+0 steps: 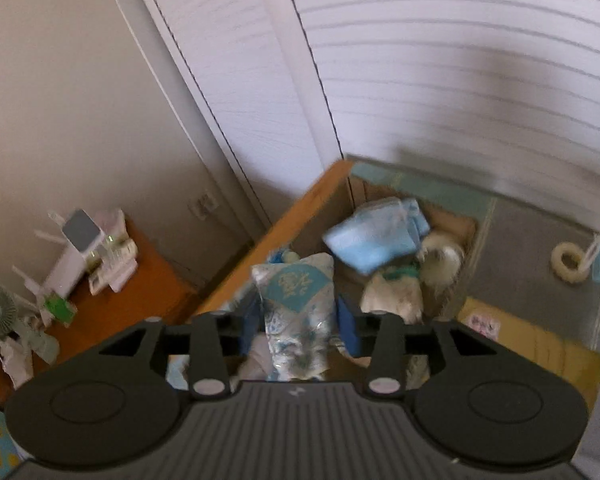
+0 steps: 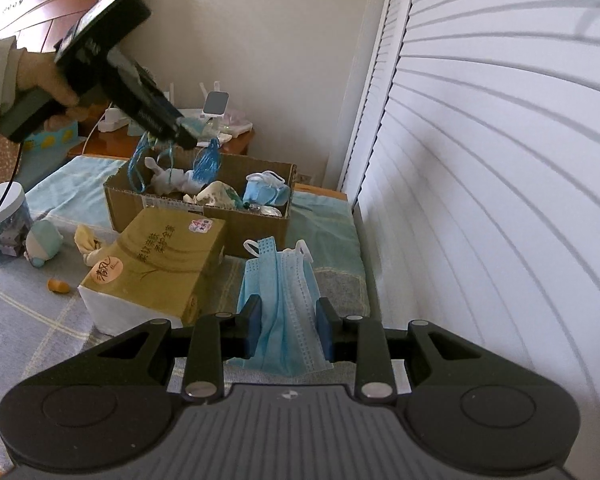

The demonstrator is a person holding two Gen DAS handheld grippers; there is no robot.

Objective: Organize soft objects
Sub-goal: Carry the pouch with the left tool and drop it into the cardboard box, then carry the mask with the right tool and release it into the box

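Observation:
My left gripper (image 1: 298, 326) is shut on a small blue-and-white patterned pouch (image 1: 296, 300) with blue tassels, held above the open cardboard box (image 1: 466, 226). In the right wrist view the left gripper (image 2: 190, 136) hangs over the box (image 2: 204, 208) with the tassels (image 2: 208, 164) dangling. The box holds a light blue cloth (image 1: 376, 236), white plush items (image 1: 440, 256) and masks (image 2: 266, 192). My right gripper (image 2: 288, 326) is shut on blue surgical masks (image 2: 280, 292), held above the bed, short of the box.
A yellow tissue pack (image 2: 156, 264) lies in front of the box. A plush toy (image 2: 42, 242), a jar (image 2: 4, 224) and small items lie at the left on the bed. A nightstand (image 1: 140, 292) with a router (image 1: 76, 248) and fan stands beyond. White louvred doors (image 2: 500, 160) close the right.

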